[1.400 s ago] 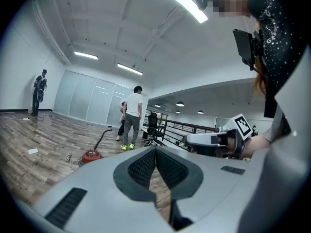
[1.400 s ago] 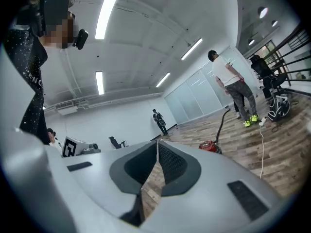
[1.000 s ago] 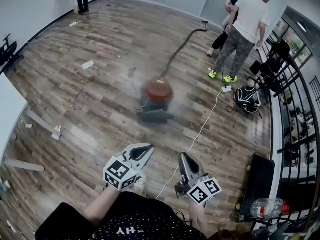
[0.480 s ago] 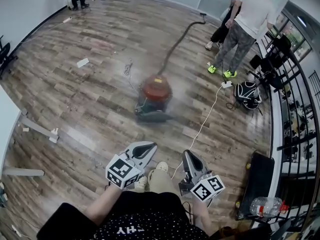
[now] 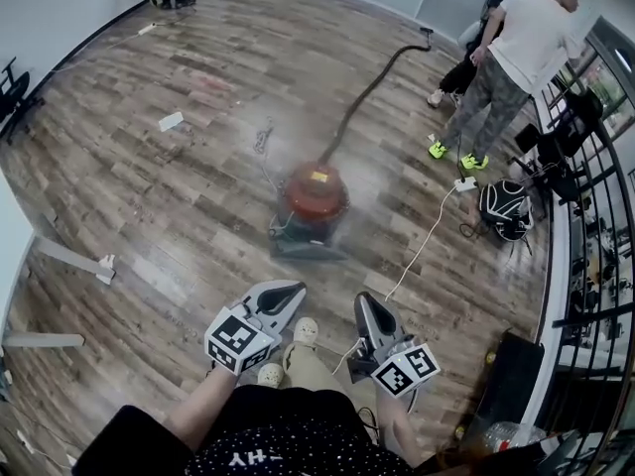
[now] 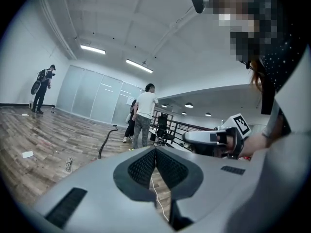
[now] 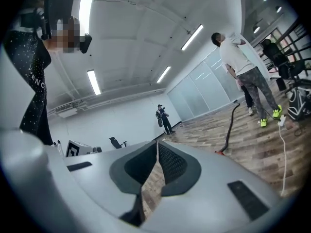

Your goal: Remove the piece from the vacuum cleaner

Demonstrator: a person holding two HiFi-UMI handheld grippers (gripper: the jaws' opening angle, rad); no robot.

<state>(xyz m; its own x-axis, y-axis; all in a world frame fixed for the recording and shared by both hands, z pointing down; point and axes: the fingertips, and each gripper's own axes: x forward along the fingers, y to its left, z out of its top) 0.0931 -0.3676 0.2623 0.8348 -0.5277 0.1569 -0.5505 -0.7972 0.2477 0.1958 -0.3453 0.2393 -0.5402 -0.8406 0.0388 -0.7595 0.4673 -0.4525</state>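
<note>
A red-topped canister vacuum cleaner (image 5: 313, 204) stands on the wooden floor ahead of me, its dark hose (image 5: 372, 87) running away toward the back right. The hose (image 6: 104, 142) also shows in the left gripper view, and the hose (image 7: 230, 125) rises from the red body in the right gripper view. My left gripper (image 5: 289, 294) and right gripper (image 5: 364, 307) are held side by side in front of my body, well short of the vacuum. Both are shut with nothing between the jaws.
A white power cord (image 5: 422, 241) runs from near my feet to a plug strip (image 5: 464, 183). A person (image 5: 506, 58) stands at the back right beside a railing (image 5: 580, 216) and a bag (image 5: 506, 209). Scraps (image 5: 171, 121) and planks (image 5: 69, 258) lie at left.
I have walked forward: the vacuum cleaner sits nearer and lower in the head view, and my shoe has come into view below. Both grippers stay shut and keep their place before me.
</note>
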